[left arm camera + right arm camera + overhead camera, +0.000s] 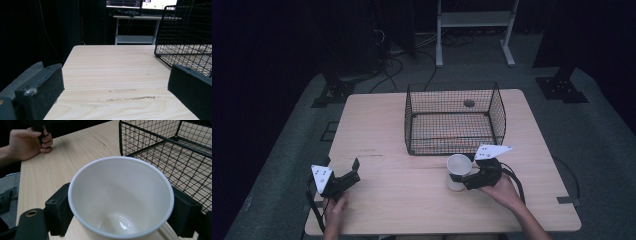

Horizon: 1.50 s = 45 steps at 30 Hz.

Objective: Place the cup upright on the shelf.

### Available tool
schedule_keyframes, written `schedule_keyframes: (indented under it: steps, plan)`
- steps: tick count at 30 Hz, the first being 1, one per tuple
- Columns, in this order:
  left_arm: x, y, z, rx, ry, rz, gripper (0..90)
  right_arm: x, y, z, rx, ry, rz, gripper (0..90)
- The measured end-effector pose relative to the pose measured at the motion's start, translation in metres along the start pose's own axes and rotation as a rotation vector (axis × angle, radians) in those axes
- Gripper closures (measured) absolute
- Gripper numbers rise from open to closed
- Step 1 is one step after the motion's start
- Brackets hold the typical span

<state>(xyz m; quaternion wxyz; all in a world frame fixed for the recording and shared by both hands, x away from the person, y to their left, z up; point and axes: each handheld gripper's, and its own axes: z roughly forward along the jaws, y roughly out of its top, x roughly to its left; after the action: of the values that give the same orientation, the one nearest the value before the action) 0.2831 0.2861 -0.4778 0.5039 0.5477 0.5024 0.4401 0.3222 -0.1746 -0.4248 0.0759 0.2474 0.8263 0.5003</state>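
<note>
I have the right tongs [460,178] clamped on the white cup [458,170], upright on the counter [382,200] just before the wire basket [454,118], w/ left tongs [346,176] apart, far away.

Left gripper view: my jaws wide apart over bare tabletop.

I see my left gripper [117,90] low over the pale wooden table [112,65], its two black jaws rising from the bottom corners with nothing between them but wood grain and a few dark scuff marks [130,98]. The left jaw carries a small tuft of fluff on its top edge. At the right, just beyond the right jaw, stands the corner of a black wire basket [185,32], resting on the table. Past the table's far edge I make out a white shelf frame [135,37] against a dark room, and bright monitor screens [142,3] along the top.
</note>
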Motion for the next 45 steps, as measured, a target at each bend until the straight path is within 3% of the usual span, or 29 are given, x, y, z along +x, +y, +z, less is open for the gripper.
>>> schedule_keyframes:
  steps: [19,45]
  plan:
    - [0.000,0.000,0.000,0.000,-0.001,0.000,0.0,0.001,0.031,-0.006,-0.010,0.081,-0.008,18.8]
    - [0.000,0.000,0.000,0.001,-0.001,-0.003,0.0,-0.004,0.074,-0.017,-0.025,0.071,-0.033,18.8]
